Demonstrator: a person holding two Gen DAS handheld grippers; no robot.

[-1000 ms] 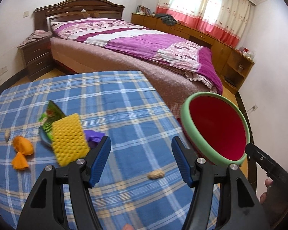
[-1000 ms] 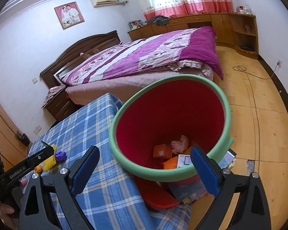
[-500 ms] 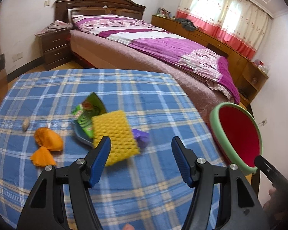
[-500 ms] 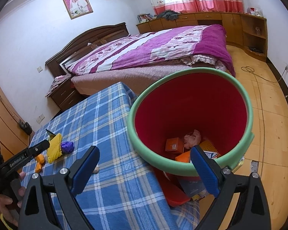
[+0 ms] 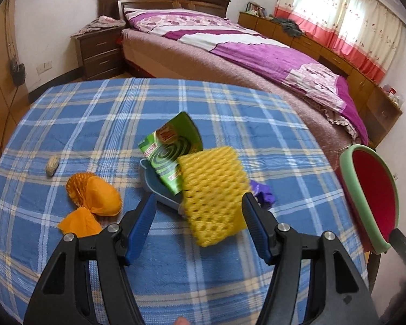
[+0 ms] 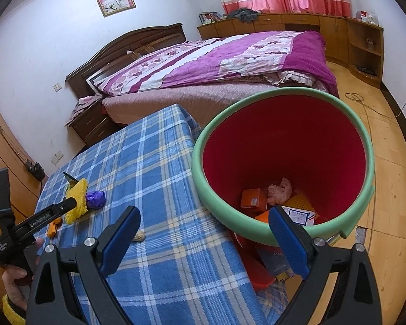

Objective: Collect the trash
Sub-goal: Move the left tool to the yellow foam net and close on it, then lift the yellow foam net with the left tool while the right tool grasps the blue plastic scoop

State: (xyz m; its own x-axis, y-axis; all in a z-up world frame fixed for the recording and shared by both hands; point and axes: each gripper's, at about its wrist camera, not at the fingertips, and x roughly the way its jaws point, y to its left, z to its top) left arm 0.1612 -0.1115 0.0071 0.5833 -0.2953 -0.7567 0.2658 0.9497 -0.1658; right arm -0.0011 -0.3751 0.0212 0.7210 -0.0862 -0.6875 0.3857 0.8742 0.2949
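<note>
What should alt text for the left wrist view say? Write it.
An open left tool reaches toward a yellow foam net on a blue plaid tablecloth, beside a green wrapper, orange wrapper and purple scrap. A red bin stands at right.

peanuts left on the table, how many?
2. One peanut lies at the table's left side, beyond the orange wrapper. The other lies nearer the bin, just past the right tool. Others may hide under the trash pile.
</note>
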